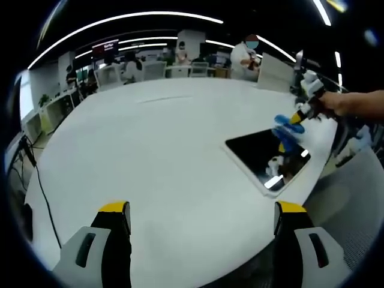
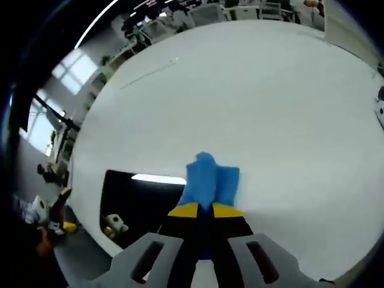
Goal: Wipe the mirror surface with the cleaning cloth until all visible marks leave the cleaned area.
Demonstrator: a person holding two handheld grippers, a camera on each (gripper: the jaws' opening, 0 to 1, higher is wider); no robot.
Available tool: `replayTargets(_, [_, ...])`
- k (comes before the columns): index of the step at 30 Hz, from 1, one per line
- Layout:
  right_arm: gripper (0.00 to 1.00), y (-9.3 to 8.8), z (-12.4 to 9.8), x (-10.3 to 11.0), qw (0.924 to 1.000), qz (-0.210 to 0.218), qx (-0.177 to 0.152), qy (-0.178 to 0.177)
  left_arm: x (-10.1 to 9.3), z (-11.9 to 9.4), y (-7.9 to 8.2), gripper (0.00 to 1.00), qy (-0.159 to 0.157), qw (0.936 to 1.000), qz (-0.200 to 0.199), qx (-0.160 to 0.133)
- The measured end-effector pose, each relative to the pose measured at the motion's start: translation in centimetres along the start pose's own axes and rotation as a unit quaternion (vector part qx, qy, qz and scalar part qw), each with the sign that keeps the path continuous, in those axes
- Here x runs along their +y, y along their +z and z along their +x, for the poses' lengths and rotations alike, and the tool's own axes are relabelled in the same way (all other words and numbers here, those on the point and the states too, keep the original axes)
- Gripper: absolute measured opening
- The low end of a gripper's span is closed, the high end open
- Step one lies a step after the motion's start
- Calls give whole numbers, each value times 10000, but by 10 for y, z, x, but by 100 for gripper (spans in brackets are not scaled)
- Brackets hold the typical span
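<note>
The left gripper (image 1: 201, 225) is hovering over the near side of the white table (image 1: 156, 138), well apart from the mirror (image 1: 264, 157), its two jaws standing wide apart with nothing between them. The mirror is lying flat close to the table's edge, its dark glass reflecting ceiling lights and small figures. In the right gripper view the right gripper (image 2: 204, 210) is pinching the blue cloth (image 2: 210, 183), its yellow-tipped jaws closed tight on the bunched fabric. In the left gripper view the same gripper is coming in from the right, held by a person's hand (image 1: 345, 103), with the cloth pressing on the far part of the mirror.

The main risk, as I judge it, is that the mirror is sitting so near the table's edge: a firm sideways wipe could be sliding it toward the drop, since nothing is bracing it and the left gripper is resting far off. The cloth is also gathered into a narrow wad, so each pass could be covering only a thin band and leaving marks between strokes. I cannot tell from these views whether marks remain on the glass.

No containers are standing near the mirror.
</note>
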State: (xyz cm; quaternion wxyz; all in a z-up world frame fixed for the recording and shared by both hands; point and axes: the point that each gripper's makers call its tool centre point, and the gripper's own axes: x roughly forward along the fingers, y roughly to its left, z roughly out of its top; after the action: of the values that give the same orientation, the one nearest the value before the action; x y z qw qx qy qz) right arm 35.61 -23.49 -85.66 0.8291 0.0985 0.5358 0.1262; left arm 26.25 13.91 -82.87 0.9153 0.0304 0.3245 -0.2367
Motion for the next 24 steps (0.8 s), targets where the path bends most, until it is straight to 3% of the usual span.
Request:
replayTargets(10, [0, -4, 19, 22, 9999, -84, 129, 33, 0, 1, 1, 99, -22, 10000, -7, -33])
replayTargets(24, [0, -6, 26, 34, 9998, -51, 209, -17, -5, 2, 2, 99, -131, 9998, 130, -33])
